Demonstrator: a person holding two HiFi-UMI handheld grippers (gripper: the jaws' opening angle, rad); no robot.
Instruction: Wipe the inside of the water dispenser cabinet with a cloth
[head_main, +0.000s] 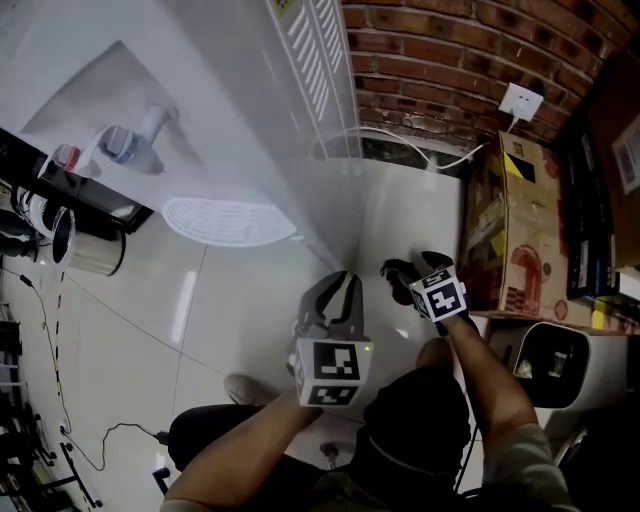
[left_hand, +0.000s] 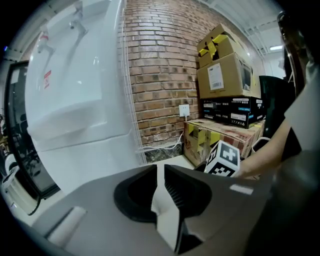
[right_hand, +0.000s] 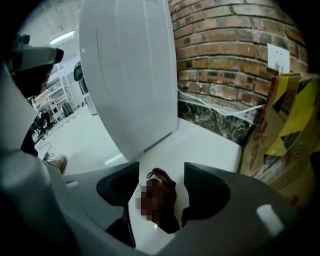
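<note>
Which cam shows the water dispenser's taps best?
Head view: the two taps on the white plastic water dispenser sit clear above the oval drip grille. Left gripper view shows them small at its top-left edge. Right gripper view shows only the dispenser's plain panel.

water dispenser (head_main: 230, 120) casing: smooth white, glossy, plastic-looking. floor (head_main: 130, 330): pale tiles, glossy, reflective. wall (head_main: 440, 50): rough red brick. boxes (head_main: 510, 230): matt printed cardboard. cloth (right_hand: 167, 195): dark, soft, matt. left gripper (left_hand: 161, 172), right gripper (right_hand: 161, 170): matt grey plastic shells; pads (left_hand: 175, 192) black, ribbed.
</note>
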